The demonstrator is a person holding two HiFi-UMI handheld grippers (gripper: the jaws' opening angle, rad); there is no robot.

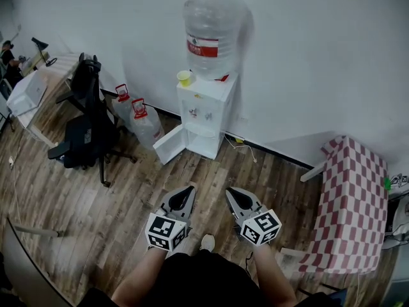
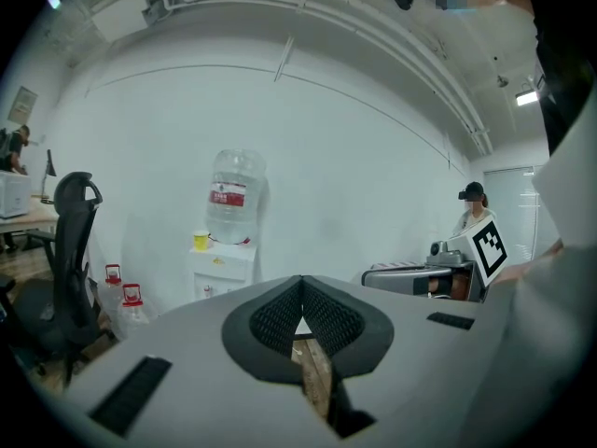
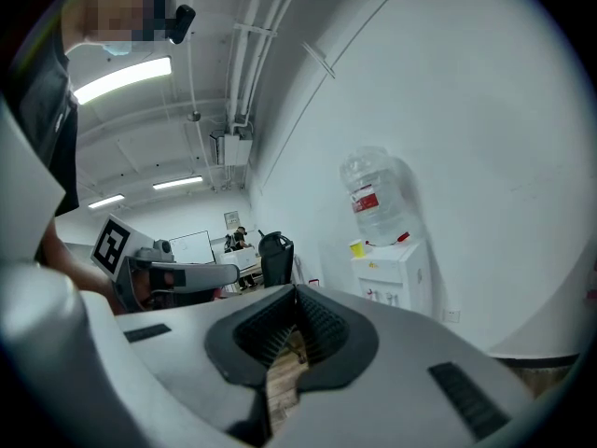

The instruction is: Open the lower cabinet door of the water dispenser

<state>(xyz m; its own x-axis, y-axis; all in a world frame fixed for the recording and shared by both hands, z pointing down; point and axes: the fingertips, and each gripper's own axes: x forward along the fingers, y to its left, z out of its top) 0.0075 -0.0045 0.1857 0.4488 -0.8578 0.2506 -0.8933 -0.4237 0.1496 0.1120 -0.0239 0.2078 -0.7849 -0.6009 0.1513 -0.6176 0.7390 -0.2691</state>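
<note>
The white water dispenser (image 1: 206, 114) stands against the wall, carrying a big clear bottle (image 1: 209, 34) and a yellow cup (image 1: 184, 77). Its lower cabinet door (image 1: 169, 144) is swung out to the left. My left gripper (image 1: 189, 188) and right gripper (image 1: 230, 191) hover side by side over the wooden floor, well short of the dispenser, both shut and holding nothing. The left gripper view has the dispenser (image 2: 222, 267) far off beyond the shut left gripper (image 2: 300, 285). In the right gripper view the dispenser (image 3: 392, 273) lies to the right of the shut right gripper (image 3: 296, 293).
A black office chair (image 1: 87, 128) and two red-capped water jugs (image 1: 139, 117) stand left of the dispenser. A table with a red-checked cloth (image 1: 351, 203) is at the right. A cable (image 1: 244, 144) trails on the floor by the wall. A desk (image 1: 29, 91) sits far left.
</note>
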